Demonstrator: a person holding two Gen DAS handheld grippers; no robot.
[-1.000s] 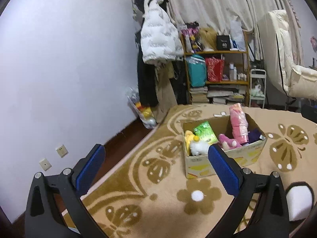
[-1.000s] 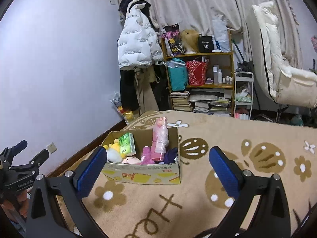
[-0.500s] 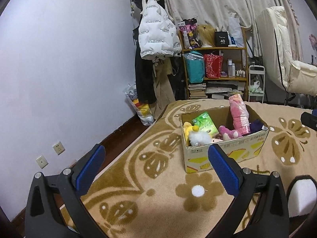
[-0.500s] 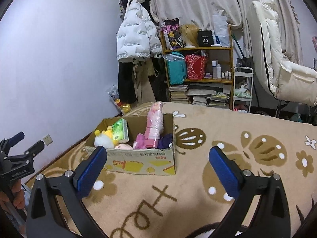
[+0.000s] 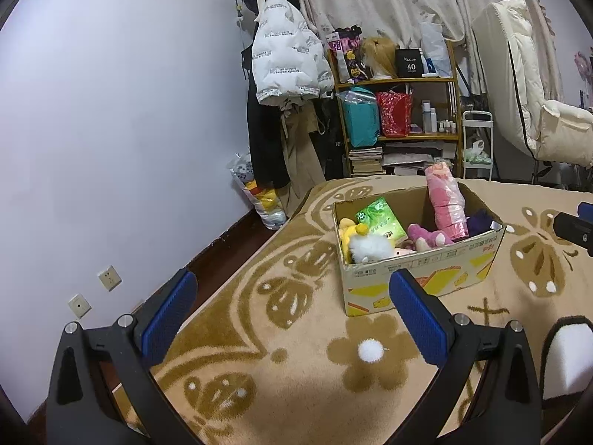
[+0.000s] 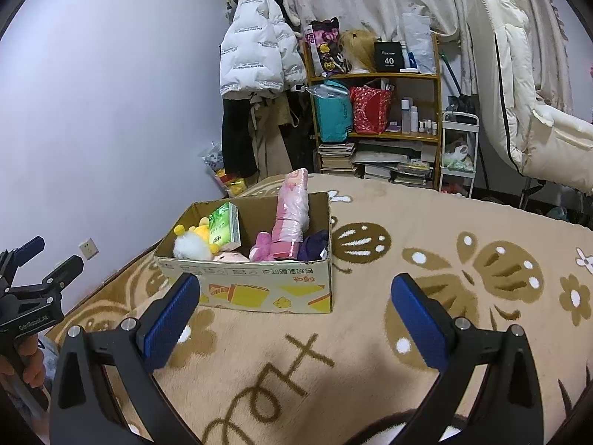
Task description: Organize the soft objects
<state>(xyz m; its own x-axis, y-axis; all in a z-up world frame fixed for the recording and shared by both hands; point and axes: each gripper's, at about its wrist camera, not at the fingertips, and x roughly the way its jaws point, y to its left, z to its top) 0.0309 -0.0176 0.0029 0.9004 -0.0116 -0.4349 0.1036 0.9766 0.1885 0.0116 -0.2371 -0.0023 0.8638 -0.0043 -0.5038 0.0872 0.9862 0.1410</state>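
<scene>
An open cardboard box (image 5: 422, 278) (image 6: 244, 285) stands on a beige patterned blanket. Inside lie a white fluffy toy (image 5: 367, 250) (image 6: 191, 246), a yellow plush (image 5: 348, 231), a green tissue pack (image 5: 381, 220) (image 6: 222, 226), a pink plush (image 5: 426, 237) (image 6: 261, 246), an upright pink wrapped roll (image 5: 444, 200) (image 6: 292, 215) and a purple cloth (image 5: 480, 222) (image 6: 315, 246). My left gripper (image 5: 292, 315) is open and holds nothing, short of the box's front left. My right gripper (image 6: 292, 315) is open and holds nothing, before the box's near side.
A black-and-white plush (image 5: 567, 356) lies at the lower right of the left wrist view. A coat rack with a white jacket (image 5: 285, 63), a cluttered shelf (image 6: 374, 118), a white cart (image 6: 457, 152) and a cream chair (image 6: 526, 111) stand behind. Wall sockets (image 5: 109, 278) sit low on the left wall.
Both grippers have drifted a little; the box sits slightly lower and nearer in both views. The fingers stay open and nothing was grasped.
</scene>
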